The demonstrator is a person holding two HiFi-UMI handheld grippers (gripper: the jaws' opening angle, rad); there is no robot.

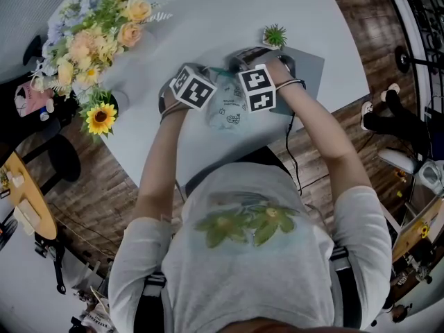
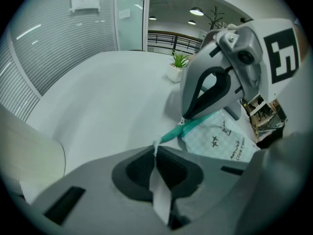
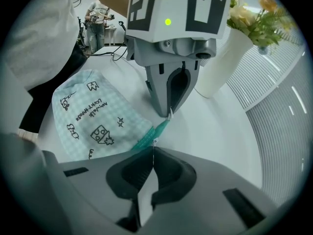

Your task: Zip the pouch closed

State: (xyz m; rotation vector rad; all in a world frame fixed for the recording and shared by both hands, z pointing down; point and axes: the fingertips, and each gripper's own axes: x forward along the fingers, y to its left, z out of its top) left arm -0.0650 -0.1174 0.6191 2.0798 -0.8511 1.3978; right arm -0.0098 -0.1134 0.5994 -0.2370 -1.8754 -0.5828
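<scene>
Pouch [image 1: 229, 108] on white worktop [image 1: 208, 19], strung between your two tools. Left tool [image 2: 155, 150] squeezed together on white tab [image 2: 160, 199] at one end of teal zip [image 2: 190, 125]. Right tool [image 3: 153, 150] clamped on zip's far end, facing left one. Checked fabric spreads out below zip. Small potted plant [image 1: 275, 36] just beyond; flower bouquet [image 1: 90, 33] well off to your left.

An office-like workspace is indicated. A white desk [image 1: 208, 19] is set on a wood-plank floor [image 1: 90, 186]. Ribbed glass partitions [image 2: 54, 28] are seen beside it, with ceiling lamps [image 2: 197, 11] and a railing [image 2: 166, 38] beyond. A flower bouquet [image 1: 90, 40] and a small potted plant [image 1: 275, 36] are displayed on the desk.
</scene>
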